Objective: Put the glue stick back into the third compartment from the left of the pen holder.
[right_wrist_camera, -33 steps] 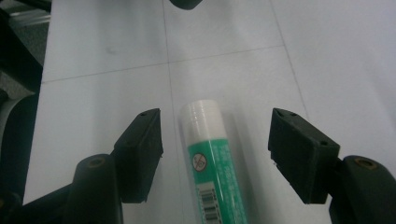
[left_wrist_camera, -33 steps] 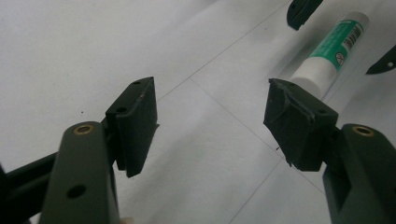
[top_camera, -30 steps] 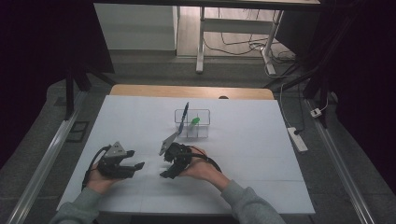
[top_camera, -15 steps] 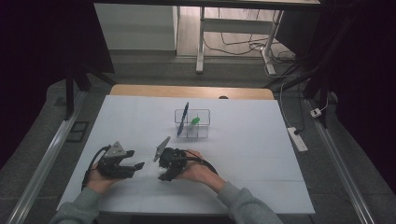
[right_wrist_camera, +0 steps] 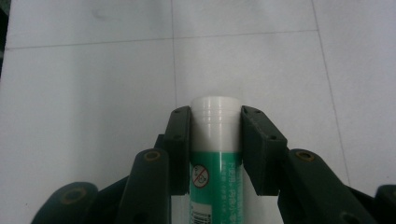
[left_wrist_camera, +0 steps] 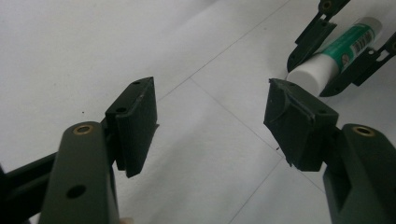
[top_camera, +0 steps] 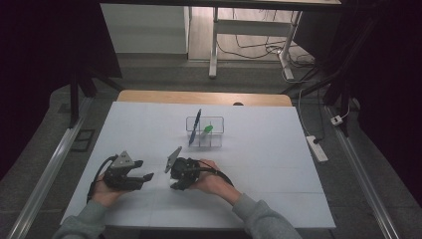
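Glue stick (right_wrist_camera: 215,163): green body with a white cap, clamped between the two black jaws of the right gripper (right_wrist_camera: 215,144), cap end sticking out past the jaw tips, held low over the white table (top_camera: 278,149) near the front edge, left of centre. Right gripper, high view (top_camera: 183,173): in the person's right hand (top_camera: 211,180), grey plate (top_camera: 173,159) tilted up on its far side. Left gripper (left_wrist_camera: 210,121): jaws spread wide apart, nothing between them, only bare table surface; just beside the right gripper, in the left hand (top_camera: 107,191). Its own view catches the glue stick (left_wrist_camera: 336,56) at upper right. Clear organiser box (top_camera: 205,132): mid-table, well apart from both grippers, holding a blue pen (top_camera: 195,127) leaning out to the left and a green-topped item (top_camera: 207,129).
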The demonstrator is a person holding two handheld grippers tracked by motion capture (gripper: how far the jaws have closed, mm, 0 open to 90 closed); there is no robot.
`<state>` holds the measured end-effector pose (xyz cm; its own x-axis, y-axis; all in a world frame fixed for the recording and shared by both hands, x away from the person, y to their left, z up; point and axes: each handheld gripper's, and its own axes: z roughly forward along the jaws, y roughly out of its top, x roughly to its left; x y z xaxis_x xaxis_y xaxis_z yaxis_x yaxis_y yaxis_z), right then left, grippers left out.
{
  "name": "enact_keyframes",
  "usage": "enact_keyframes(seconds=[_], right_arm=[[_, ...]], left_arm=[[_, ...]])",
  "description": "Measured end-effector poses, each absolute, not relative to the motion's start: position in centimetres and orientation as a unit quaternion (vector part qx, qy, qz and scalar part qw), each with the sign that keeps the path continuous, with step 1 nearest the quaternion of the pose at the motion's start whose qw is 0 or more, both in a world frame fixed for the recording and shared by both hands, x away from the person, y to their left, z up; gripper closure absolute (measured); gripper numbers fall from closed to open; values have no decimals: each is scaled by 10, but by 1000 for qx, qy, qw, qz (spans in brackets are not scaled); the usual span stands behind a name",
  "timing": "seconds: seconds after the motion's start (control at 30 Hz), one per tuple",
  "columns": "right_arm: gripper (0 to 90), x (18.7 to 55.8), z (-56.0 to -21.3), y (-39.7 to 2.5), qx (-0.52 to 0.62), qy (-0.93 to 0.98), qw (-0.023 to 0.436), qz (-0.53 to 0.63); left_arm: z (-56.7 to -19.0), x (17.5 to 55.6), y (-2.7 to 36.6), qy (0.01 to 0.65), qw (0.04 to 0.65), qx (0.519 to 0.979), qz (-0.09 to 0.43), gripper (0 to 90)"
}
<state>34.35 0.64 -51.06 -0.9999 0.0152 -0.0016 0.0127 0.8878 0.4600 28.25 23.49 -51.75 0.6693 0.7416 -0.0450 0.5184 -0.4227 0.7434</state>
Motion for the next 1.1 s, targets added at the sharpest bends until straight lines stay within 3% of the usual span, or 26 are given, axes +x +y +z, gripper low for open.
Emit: enact_keyframes(seconds=[1.1], right_arm=[[642,367,-448,-45,77,926,42,368]], left_arm=[[-517,282,235,378,379,831,148,342]])
